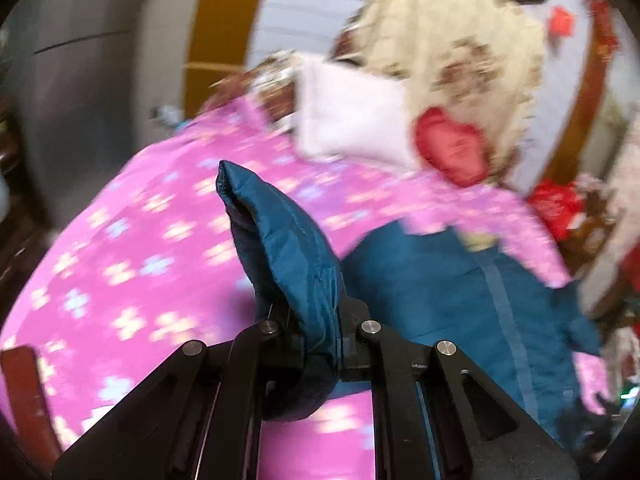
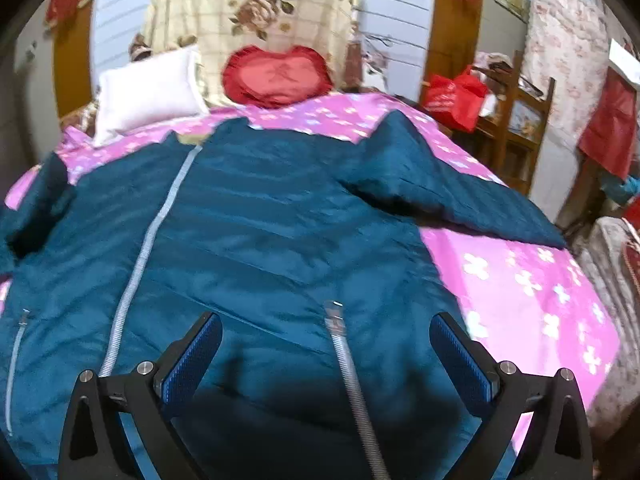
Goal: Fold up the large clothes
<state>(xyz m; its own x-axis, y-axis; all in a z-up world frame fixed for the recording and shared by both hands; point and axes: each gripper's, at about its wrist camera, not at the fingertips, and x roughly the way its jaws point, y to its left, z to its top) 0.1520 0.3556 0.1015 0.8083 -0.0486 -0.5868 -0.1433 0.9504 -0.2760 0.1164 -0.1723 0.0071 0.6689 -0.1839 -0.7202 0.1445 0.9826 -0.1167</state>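
Note:
A large teal padded jacket [image 2: 260, 232] lies spread front-up on a bed, its pale zip [image 2: 152, 236] running down the left of centre. One sleeve [image 2: 460, 196] stretches out to the right over the pink cover. In the left wrist view my left gripper [image 1: 320, 336] is shut on the jacket's other sleeve cuff [image 1: 280, 240], which stands up above the jaws, lifted off the bed. The jacket body [image 1: 460, 292] lies to its right. My right gripper [image 2: 326, 344] hangs open just above the jacket's lower front, nothing between its blue pads [image 2: 192, 360].
The bed has a pink flowered cover [image 2: 532, 280]. A white pillow [image 2: 148, 88] and a red heart cushion [image 2: 276, 76] sit at the head, against a floral quilt [image 2: 256, 12]. A wooden shelf [image 2: 516, 120] with a red bag [image 2: 456, 100] stands to the right.

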